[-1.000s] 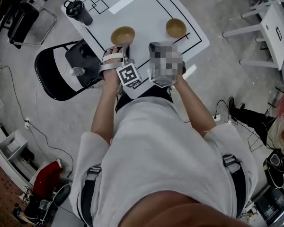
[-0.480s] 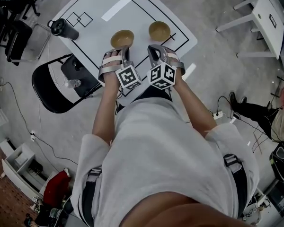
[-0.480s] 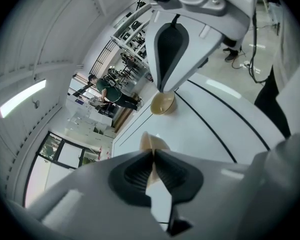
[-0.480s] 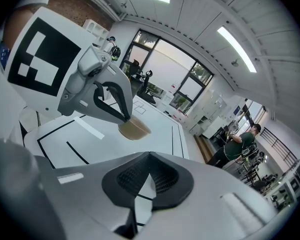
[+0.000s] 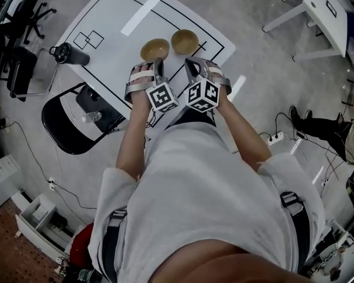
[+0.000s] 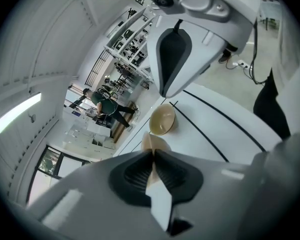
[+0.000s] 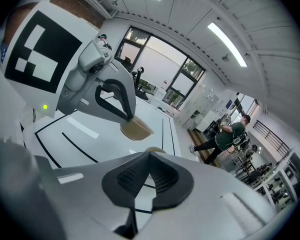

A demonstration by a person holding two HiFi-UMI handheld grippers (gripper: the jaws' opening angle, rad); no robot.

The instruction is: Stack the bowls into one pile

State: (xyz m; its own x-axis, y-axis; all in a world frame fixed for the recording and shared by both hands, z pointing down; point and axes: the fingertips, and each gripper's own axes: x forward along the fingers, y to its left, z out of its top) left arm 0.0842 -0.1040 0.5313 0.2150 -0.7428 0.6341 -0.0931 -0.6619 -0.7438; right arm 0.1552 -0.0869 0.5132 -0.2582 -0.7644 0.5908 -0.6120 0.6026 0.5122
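Note:
Two tan bowls stand apart on the white table [image 5: 106, 25]: the left bowl [image 5: 154, 49] and the right bowl [image 5: 184, 40]. My left gripper [image 5: 157, 63] hovers just short of the left bowl, its jaws shut on nothing. My right gripper [image 5: 192, 65] is beside it, below the right bowl, also shut and empty. In the left gripper view one bowl [image 6: 162, 120] lies on its far side of the closed pads and another bowl [image 6: 151, 141] peeks over them. The right gripper view shows a bowl [image 7: 135, 128] ahead, partly behind the left gripper [image 7: 121, 101].
A black tumbler [image 5: 69, 53] stands at the table's left corner. A black chair [image 5: 71, 122] with a bottle on it sits left of me. White furniture [image 5: 318, 7] stands at the upper right, and cables and a power strip [image 5: 275, 138] lie on the floor. A person [image 7: 230, 134] walks far off.
The head view has swung, so the table and bowls sit further left and the bowls look closer together. Both grippers stay side by side at the near edge, still shut.

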